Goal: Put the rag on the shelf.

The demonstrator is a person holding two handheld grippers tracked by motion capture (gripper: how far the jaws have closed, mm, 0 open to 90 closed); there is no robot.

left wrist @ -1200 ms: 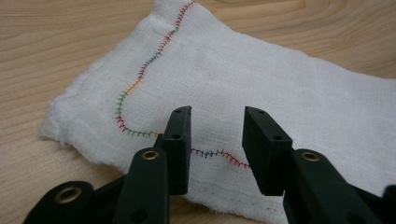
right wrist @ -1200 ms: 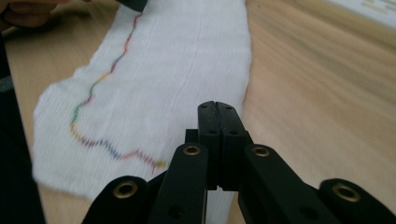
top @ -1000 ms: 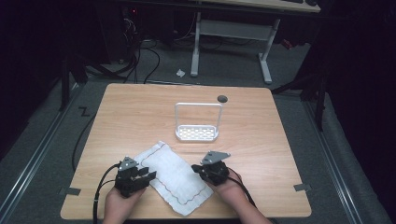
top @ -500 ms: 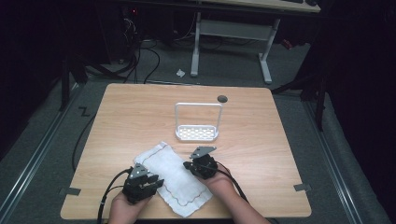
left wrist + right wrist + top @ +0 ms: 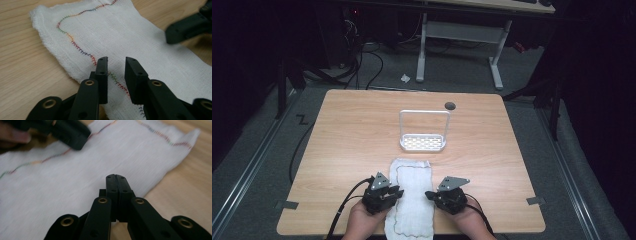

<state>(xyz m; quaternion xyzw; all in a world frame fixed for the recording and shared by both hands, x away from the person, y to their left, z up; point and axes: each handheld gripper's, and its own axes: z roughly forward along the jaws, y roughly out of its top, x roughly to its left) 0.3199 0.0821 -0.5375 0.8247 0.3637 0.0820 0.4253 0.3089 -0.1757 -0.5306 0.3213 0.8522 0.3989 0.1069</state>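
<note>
At the near table edge, a white cloth (image 5: pixel 411 200) with multicoloured stitching lies flat as a long strip, its near end overhanging the edge. The left gripper (image 5: pixel 116 65) sits at the cloth's left border, jaws spread with a gap between them, over the stitch line. The right gripper (image 5: pixel 116 178) sits at the cloth's right border, jaws pressed together with nothing between them. Farther back, a white wire rack (image 5: pixel 423 131) stands mid-table on the wooden table (image 5: pixel 352 130), apart from the cloth.
</note>
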